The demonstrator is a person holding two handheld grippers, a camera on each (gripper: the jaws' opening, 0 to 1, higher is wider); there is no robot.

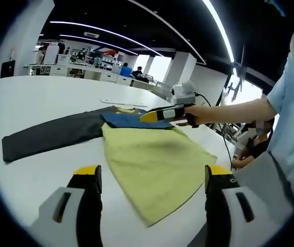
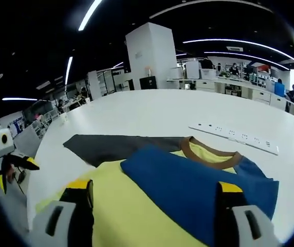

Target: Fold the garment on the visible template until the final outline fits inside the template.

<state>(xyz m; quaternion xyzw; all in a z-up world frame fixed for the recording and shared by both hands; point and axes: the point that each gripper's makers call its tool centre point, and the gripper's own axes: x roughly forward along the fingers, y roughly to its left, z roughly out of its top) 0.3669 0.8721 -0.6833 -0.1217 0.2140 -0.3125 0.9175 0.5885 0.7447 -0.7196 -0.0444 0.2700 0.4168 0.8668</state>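
At the bottom of the right gripper view the yellow shirt body [image 2: 136, 216] runs out of frame behind the jaws, its blue sleeve [image 2: 193, 190] covering the part beneath, while distant desks [image 2: 239, 85] blur.

No text, label, brand, number or sign can be read in either view; the garment [image 1: 152, 159] carries no visible print, and anything in the office background is too small and blurred to make out
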